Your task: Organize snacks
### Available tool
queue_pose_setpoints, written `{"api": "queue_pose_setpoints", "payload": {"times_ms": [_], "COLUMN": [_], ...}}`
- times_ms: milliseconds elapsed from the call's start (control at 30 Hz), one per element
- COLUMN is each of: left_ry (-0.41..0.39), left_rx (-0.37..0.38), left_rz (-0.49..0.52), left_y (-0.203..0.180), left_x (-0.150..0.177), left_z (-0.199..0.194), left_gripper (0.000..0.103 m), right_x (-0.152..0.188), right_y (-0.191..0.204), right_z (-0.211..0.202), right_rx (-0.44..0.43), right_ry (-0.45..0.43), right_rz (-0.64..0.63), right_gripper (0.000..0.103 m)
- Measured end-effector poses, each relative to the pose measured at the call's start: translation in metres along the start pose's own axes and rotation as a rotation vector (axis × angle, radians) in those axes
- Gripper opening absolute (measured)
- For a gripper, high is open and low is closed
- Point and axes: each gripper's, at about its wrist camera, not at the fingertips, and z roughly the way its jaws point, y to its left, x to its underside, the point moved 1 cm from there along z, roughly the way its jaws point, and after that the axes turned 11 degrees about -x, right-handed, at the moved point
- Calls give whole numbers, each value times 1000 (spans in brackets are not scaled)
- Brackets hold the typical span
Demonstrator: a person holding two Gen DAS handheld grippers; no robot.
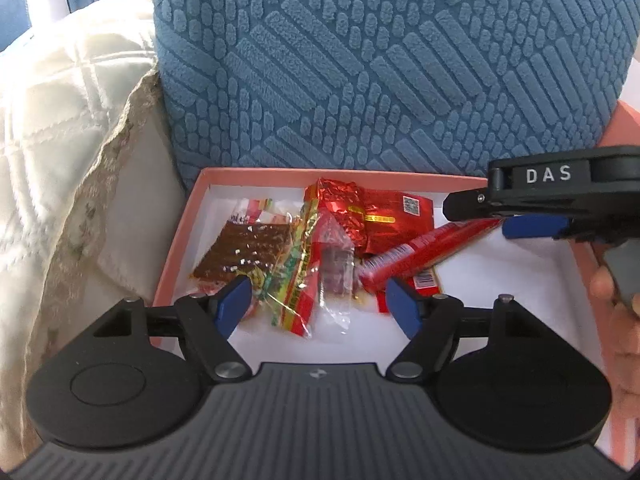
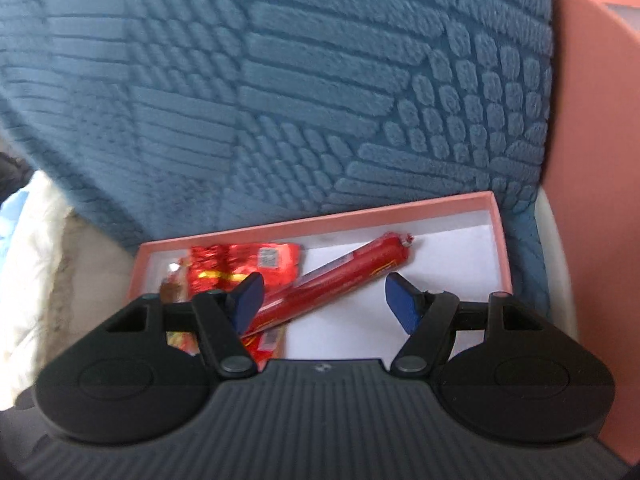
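Behind everything we see a blue textured cushion (image 1: 360, 60) leaning over a pink shallow box (image 1: 176, 236) with a white floor. Snacks lie inside it: a red sausage stick (image 2: 336, 276), a red foil packet (image 1: 384, 216) and a brown bar (image 1: 244, 252). Our left gripper (image 1: 320, 304) and right gripper (image 2: 324, 300) hover above, jaws wide apart, gripping nothing.

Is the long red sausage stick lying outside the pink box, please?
No, the long red sausage stick lies inside the pink box, slanted across its white floor beside the other snacks.
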Motion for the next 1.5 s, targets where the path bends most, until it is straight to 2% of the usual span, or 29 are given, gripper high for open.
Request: {"api": "queue_pose_setpoints", "payload": {"times_ms": [100, 200, 333, 400, 567, 600, 633, 700, 767, 933, 1067, 1300, 1400, 1500], "left_ry": [6, 8, -1, -4, -22, -26, -29, -16, -8, -41, -63, -159, -170, -153], "left_rx": [-31, -30, -40, -52, -69, -73, -80, -86, -78, -85, -144, -267, -279, -277], "left_rz": [26, 20, 34, 51, 98, 101, 104, 110, 113, 112, 140, 214, 258, 277], "left_y": [-1, 3, 3, 2, -4, -5, -6, -7, -8, -8, -9, -15, -21, -25], "left_x": [-2, -5, -3, -1, 3, 3, 4, 5, 6, 6, 5, 5, 7, 10], "left_z": [7, 11, 11, 8, 2, 2, 1, 4, 6, 7, 10, 0, -2, 3], "left_gripper": [78, 81, 83, 83, 83, 83, 83, 83, 83, 82, 81, 81, 81, 76], "right_x": [-2, 4, 6, 4, -2, -3, -4, -5, -9, -13, -12, -5, -7, -8], "right_y": [6, 18, 18, 16, 2, 1, 1, 0, -8, -8, -2, 5, 6, 4], "right_z": [7, 13, 13, 8, -6, -10, -14, -17, -20, -27, -29, -20, -20, -23], "right_rx": [30, 73, 76, 58, 32, 40, 69, 80, 42, 11, 9, 11, 18, 24], "right_ry": [15, 47, 45, 47, 29, 21, 13, -12, -27, -33, -34, -35, -43, -44], "right_rz": [-45, -150, -134, -95, 4, 7, -7, -20, 22, 13, -10, -33, -37, -38], "right_gripper": [73, 72, 68, 53, 30, 13, 5, 3, 3, 4, 6, 6, 6, 6]}}
